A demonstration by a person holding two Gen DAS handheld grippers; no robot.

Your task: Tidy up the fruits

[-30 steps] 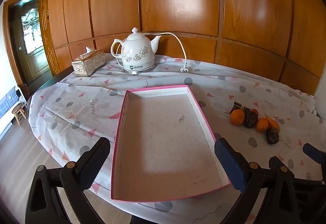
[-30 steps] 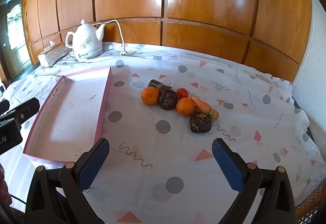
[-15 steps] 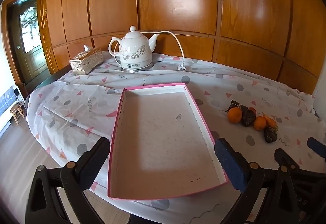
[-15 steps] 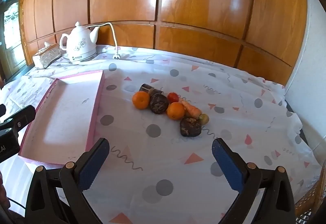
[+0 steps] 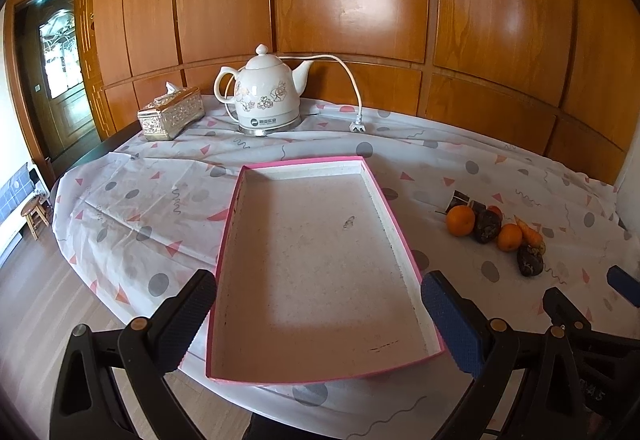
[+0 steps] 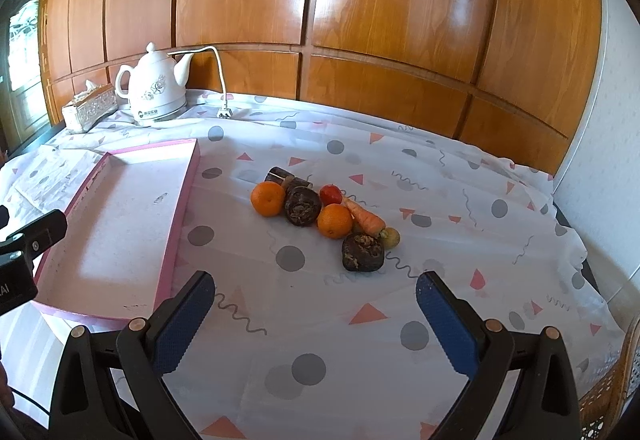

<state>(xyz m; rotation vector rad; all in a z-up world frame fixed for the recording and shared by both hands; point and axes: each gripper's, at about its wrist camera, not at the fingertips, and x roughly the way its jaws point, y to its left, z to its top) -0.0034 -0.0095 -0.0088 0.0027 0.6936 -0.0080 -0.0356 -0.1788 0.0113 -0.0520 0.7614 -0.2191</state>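
Note:
A pink-rimmed shallow tray (image 5: 376, 182) (image 6: 182, 196) lies on the patterned tablecloth with nothing in it. To its right sits a cluster of produce: two oranges (image 6: 267, 199) (image 6: 334, 220), two dark wrinkled fruits (image 6: 303, 206) (image 6: 362, 251), a red tomato (image 6: 330, 194), a carrot (image 6: 365, 218) and a small green fruit (image 6: 391, 237). The same cluster (image 5: 486, 226) shows at the right in the left wrist view. My left gripper (image 5: 318, 314) hangs open over the tray's near end. Short of the fruit, my right gripper (image 6: 316, 314) is open and holds nothing.
A white floral electric kettle (image 5: 266, 92) (image 6: 157, 90) with a loose cord and plug (image 5: 357, 127) stands at the back. A silver tissue box (image 5: 171, 113) sits to its left. Wood panelling backs the table; the floor and a stool (image 5: 34, 214) lie off the left edge.
Both views have shifted slightly: the left gripper drew back and rose a little from the tray, and the right gripper edged towards the fruit. Both stayed open; nothing was picked up.

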